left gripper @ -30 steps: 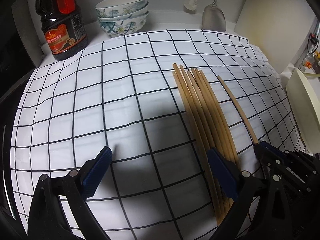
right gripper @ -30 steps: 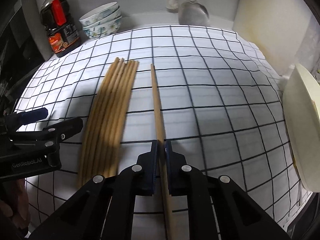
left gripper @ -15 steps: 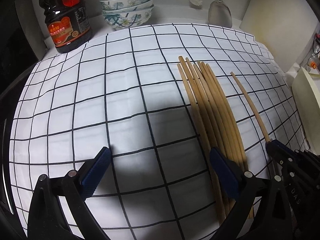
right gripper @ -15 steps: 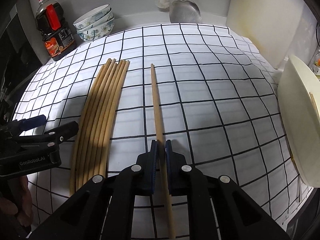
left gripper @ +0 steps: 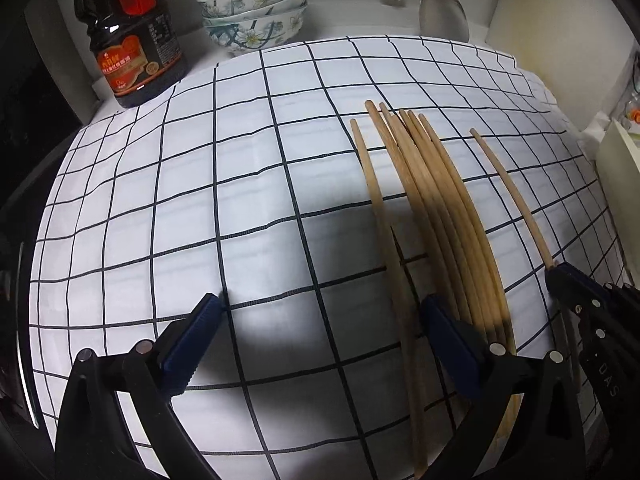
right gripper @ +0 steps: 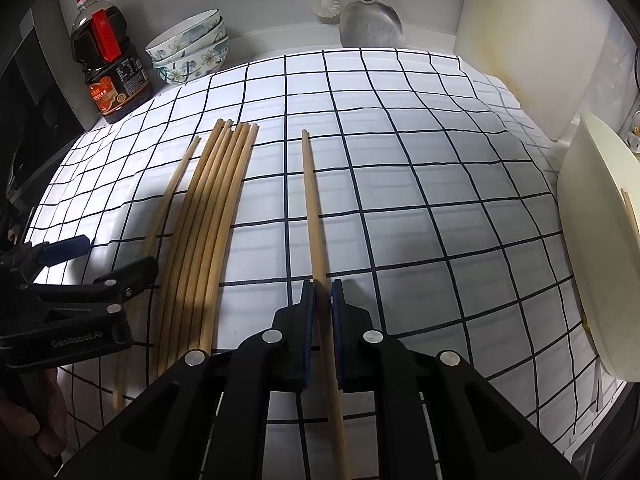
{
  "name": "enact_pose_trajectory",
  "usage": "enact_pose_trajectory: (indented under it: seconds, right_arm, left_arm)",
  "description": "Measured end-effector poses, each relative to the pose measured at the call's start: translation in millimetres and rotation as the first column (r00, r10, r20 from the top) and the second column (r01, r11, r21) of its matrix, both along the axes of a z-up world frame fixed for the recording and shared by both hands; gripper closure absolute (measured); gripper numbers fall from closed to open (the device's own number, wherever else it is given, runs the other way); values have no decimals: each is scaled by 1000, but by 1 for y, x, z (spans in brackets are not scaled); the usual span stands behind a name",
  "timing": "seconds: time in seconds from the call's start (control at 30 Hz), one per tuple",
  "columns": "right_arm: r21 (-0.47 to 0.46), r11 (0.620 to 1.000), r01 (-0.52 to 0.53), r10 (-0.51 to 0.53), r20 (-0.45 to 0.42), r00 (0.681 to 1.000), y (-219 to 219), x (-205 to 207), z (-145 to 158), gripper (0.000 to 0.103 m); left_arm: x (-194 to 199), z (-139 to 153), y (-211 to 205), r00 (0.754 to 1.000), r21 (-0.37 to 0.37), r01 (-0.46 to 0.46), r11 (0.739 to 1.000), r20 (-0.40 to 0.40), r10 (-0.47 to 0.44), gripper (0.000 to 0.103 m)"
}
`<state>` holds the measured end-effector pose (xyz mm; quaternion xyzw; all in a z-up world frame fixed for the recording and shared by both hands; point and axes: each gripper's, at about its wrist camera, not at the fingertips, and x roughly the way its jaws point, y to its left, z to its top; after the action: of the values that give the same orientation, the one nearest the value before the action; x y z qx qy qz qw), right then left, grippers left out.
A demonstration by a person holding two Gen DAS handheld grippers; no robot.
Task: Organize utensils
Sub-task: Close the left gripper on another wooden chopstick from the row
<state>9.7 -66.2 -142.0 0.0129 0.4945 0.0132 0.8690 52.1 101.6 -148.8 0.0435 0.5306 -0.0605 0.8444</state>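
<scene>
Your right tongs gripped a lone chopstick; your left tongs gaped wide, straddling one separated chopstick.

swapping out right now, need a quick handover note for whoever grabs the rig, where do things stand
Right gripper: jaws shut on a single chopstick, held apart from the rest.
Left gripper: jaws wide open, low over the checked cloth; one stray chopstick lies between its jaws.
Chopstick bundle: lies on the cloth, left of the held one.
Cream holder at the right edge seems to have a stick in it already.
Done: one stick picked.
Left: probably stow it, then the stray and the bundle.
</scene>
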Motion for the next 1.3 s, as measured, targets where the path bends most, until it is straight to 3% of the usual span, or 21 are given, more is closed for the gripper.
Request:
enact_pose_trajectory:
  seconds: [0.37,0.67,0.77,0.87,0.9,1.07,1.3]
  right_arm:
    - [-64,997,-44,46,26,999,10,14,-2,92]
    - [-73,995,-61,63,14,998,12,12,-3,95]
    - [-68,996,-66,67,14,998,11,9,-3,96]
    - [-42,997,-59,59,7,998,8,7,-3,97]
    - [-32,998,-58,58,3,998,7,6,-2,97]
    - [6,999,-46,46,-15,999,2,-3,2,97]
    - [59,998,-30,30,7,1000,-9,-19,27,97]
  left_arm:
    - [7,0,-6,999,-6,-3,1000,36,4,10]
    - [0,6,-19,998,-11,41,999,51,-40,42]
    - [-1,8,-24,997,-14,60,998,51,-59,62]
    - [-2,10,-28,996,-18,83,996,42,-82,91]
    - [-2,10,-29,996,-19,85,996,35,-84,95]
    - [-4,13,-23,997,-38,75,996,11,-75,96]
    - [-16,45,-25,994,-45,92,995,69,-89,96]
